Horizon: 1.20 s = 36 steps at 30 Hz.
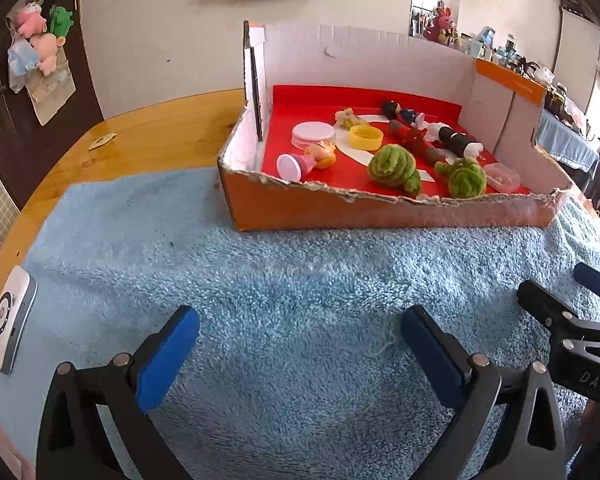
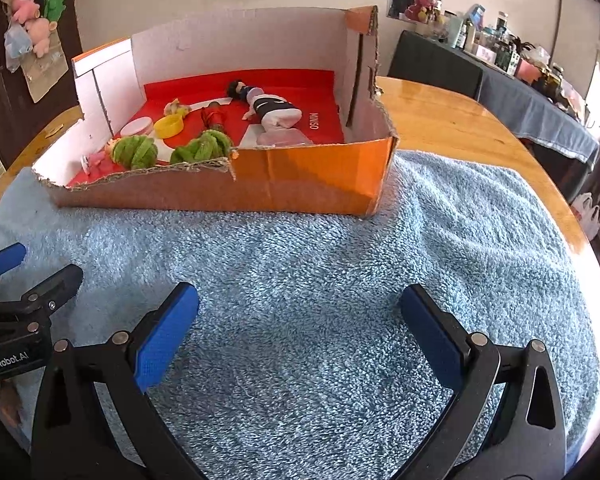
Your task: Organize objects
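An orange cardboard box with a red floor stands on a blue towel. Inside lie two green yarn balls, a yellow cap, a white round lid, a pink figurine, dolls and a clear case. My left gripper is open over bare towel in front of the box, nothing between its blue pads. In the right wrist view the same box sits ahead, and my right gripper is open, also empty. Part of the right gripper shows at the left view's right edge.
A white device lies at the towel's left edge. The round wooden table extends behind and beside the box. A dark door with plush toys is far left; a cluttered covered table stands far right.
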### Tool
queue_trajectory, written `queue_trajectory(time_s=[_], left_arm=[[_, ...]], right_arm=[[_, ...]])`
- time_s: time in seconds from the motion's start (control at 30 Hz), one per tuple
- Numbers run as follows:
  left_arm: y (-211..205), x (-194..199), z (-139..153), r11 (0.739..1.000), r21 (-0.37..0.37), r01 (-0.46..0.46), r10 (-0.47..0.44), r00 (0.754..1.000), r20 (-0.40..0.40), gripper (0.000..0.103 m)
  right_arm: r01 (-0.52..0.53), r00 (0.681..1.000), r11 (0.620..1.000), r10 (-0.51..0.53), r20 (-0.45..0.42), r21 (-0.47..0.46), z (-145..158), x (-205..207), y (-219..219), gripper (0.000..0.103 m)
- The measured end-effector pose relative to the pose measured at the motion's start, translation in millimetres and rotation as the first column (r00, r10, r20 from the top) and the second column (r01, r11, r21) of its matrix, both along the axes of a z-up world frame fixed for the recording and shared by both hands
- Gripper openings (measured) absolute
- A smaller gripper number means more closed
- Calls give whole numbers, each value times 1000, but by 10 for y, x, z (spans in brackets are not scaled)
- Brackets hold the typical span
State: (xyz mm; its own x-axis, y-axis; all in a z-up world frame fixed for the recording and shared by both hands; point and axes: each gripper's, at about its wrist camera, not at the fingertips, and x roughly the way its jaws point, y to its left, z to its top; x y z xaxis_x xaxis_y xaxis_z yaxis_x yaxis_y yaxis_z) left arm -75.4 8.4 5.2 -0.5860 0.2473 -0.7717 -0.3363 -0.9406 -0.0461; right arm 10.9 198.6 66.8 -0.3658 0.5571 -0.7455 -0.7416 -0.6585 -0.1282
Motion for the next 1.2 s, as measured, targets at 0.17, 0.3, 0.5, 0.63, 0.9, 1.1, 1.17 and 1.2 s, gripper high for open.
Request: queue_trajectory(time_s=[0.17, 0.3, 0.5, 0.63, 0.9, 1.1, 1.17, 1.2], left_arm=[[-4, -3, -3, 1000, 4, -7, 7, 1000, 2, 103], [-15, -10, -5, 1000, 10, -7, 7, 1000, 4, 103], [-13, -10, -6, 1000, 10, -7, 7, 1000, 4, 103], [-14, -8, -6, 1000, 9, -10, 10, 1000, 3, 103], [-13, -8, -7, 1000, 9, -10, 10, 1000, 3, 103], [-13, -8, -8, 1000, 9, -9, 9, 1000, 3, 103], [-13, -8, -8, 1000, 9, -9, 9, 1000, 3, 103], [-13, -8, -8, 1000, 9, -9, 9, 1000, 3, 103]], right_arm=[[3, 1000, 1000, -3, 6, 0, -8, -7, 2, 103], [2, 1000, 1000, -2, 3, 0, -13, -12, -8, 103], [-1, 1000, 1000, 1, 2, -1, -15, -4, -11, 103], [-1, 1000, 1000, 1, 2, -1, -14, 1, -11, 103], [-2, 1000, 1000, 2, 2, -1, -14, 1, -11, 103], [-2, 1000, 1000, 2, 2, -1, -15, 2, -13, 103], [-1, 1000, 1000, 1, 2, -1, -14, 3, -11, 103], [-2, 1000, 1000, 2, 2, -1, -14, 3, -11, 103]])
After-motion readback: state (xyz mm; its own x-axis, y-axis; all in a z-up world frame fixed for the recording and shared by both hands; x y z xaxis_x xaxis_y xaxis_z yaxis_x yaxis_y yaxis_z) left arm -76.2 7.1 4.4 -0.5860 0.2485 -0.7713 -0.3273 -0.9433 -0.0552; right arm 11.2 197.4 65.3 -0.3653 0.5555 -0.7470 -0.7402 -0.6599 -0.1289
